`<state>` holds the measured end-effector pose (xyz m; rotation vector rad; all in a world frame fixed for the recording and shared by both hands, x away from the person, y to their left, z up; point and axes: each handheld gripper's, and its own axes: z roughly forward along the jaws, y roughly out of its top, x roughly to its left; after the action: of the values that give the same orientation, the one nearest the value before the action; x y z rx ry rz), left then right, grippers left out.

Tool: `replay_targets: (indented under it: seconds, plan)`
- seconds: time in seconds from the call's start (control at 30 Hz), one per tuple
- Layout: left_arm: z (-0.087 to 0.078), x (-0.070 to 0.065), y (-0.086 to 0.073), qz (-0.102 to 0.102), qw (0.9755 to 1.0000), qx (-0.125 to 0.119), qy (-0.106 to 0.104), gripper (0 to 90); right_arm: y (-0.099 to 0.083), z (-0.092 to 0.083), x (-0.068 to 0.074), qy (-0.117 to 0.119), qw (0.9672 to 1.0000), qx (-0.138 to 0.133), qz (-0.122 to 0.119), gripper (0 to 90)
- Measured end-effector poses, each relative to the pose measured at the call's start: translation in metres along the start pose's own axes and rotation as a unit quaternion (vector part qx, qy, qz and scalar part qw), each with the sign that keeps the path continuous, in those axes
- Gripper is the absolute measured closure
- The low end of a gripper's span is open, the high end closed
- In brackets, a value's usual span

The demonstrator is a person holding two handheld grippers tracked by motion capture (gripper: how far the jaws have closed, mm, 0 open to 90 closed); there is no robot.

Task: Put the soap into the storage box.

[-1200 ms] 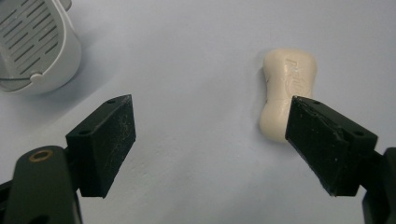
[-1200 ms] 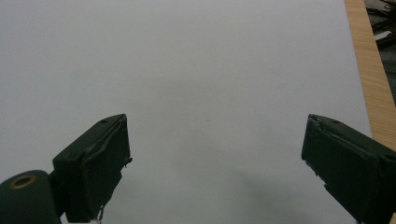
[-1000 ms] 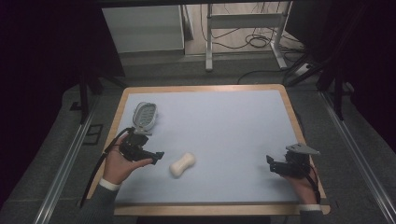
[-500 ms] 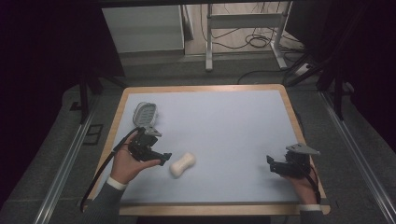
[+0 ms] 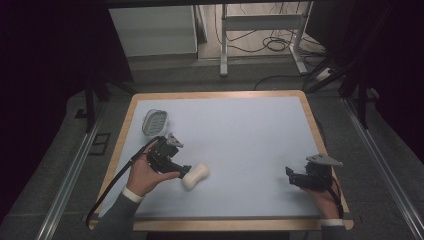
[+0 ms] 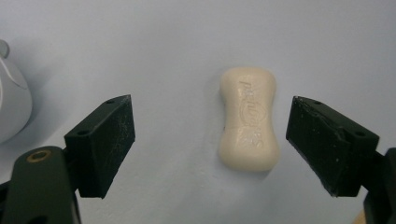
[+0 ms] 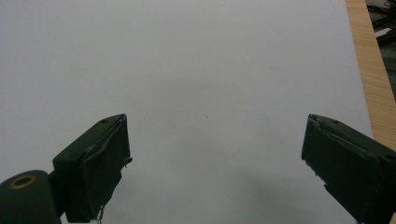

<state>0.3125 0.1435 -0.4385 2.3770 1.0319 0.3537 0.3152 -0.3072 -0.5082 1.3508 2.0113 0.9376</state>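
At the near edge of the high view, two sleeves came in from 6 o'clock, one hand per gripper. Left gripper (image 5: 184,171) sat at about 8 o'clock of the table (image 5: 220,94), jaws spread wide, gripping nothing. Soap (image 5: 195,176) lay flat on the blue mat (image 5: 240,135) right at its jaw tips, toward 3 o'clock of the gripper; contact could not be told from there. In the left gripper view the left gripper (image 6: 210,144) had both jaws apart and the soap (image 6: 249,116) lay between them, nearer the right-hand jaw, clear of both pads, long axis running 12 to 6, embossed lettering up but too faint to read. A white rounded dish (image 6: 11,102) edge showed at 9 o'clock of that view, well apart from the soap.

Right gripper (image 5: 291,176) was at about 4 o'clock of the table, near the wooden rim, well apart from the soap, grey plate on top. In the right gripper view the right gripper (image 7: 215,163) was released too, jaws wide, bare mat (image 7: 187,70) between them, wooden table edge (image 7: 369,70) at 2 o'clock.

Farther out, the dish (image 5: 154,121) sat at 10 o'clock of the table, just beyond the left gripper, near the left rim. Past the table at 12 o'clock, cables (image 5: 272,45) lay on the floor.
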Motion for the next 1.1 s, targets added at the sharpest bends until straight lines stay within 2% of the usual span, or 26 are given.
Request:
replay_targets:
  seconds: [0.13,0.2,0.57,0.73,1.1]
  plan:
    - [0.006,-0.005,0.004,0.0,1.0,0.005,-0.007,16.0,0.0,0.0,0.0,0.0,1.0,-0.001,0.002,7.8]
    - [0.013,-0.01,0.007,0.008,0.9998,0.016,-0.007,15.9,0.0,-0.001,-0.001,0.0,1.0,-0.002,0.004,7.8]
    - [0.042,-0.025,0.012,0.019,0.9983,0.054,-0.012,15.8,-0.001,-0.001,-0.002,0.0,1.0,-0.001,0.003,7.7]
    - [0.054,-0.023,0.009,0.014,0.9972,0.072,-0.016,16.2,-0.001,-0.001,-0.003,-0.001,1.0,0.0,0.004,7.8]
    - [0.069,-0.02,0.003,0.005,0.9955,0.092,-0.023,16.8,-0.001,0.0,-0.002,-0.003,1.0,0.001,0.005,7.8]
